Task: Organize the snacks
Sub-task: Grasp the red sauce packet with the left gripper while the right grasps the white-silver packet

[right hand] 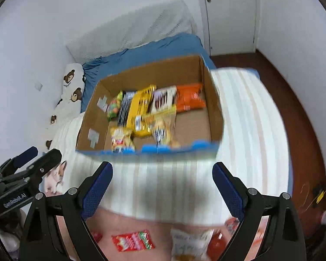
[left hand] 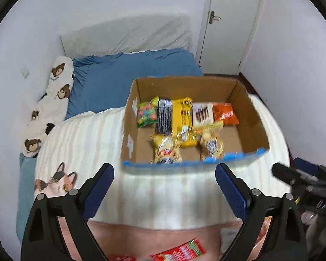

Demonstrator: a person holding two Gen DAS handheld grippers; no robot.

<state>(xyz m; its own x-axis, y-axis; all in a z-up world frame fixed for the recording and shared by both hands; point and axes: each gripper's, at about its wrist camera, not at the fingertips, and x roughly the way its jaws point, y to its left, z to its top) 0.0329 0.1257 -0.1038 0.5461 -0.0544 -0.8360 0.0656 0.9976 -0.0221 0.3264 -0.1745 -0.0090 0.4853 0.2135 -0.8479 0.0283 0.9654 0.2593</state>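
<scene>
An open cardboard box (left hand: pixel 253 119) (right hand: pixel 214 106) with a blue front rim sits on the striped blanket on the bed. It holds several snack packs: a candy bag (left hand: pixel 146 114), a yellow pack (left hand: pixel 181 115) (right hand: pixel 139 106), an orange bag (left hand: pixel 225 113) (right hand: pixel 190 97). My left gripper (left hand: pixel 164 181) is open and empty, in front of the box. My right gripper (right hand: pixel 162 181) is open and empty, also in front of the box. Loose snacks lie on the pink cover below: a red pack (left hand: pixel 180 250) (right hand: pixel 132 240) and a white bag (right hand: pixel 190 242).
A bear-print pillow (left hand: pixel 54 95) and blue sheet (left hand: pixel 128 74) lie beyond the box. A white door (left hand: pixel 230 21) stands at the back right. The wooden floor (right hand: pixel 293 100) runs right of the bed. The other gripper shows at each view's edge (left hand: pixel 302 180) (right hand: pixel 26 174).
</scene>
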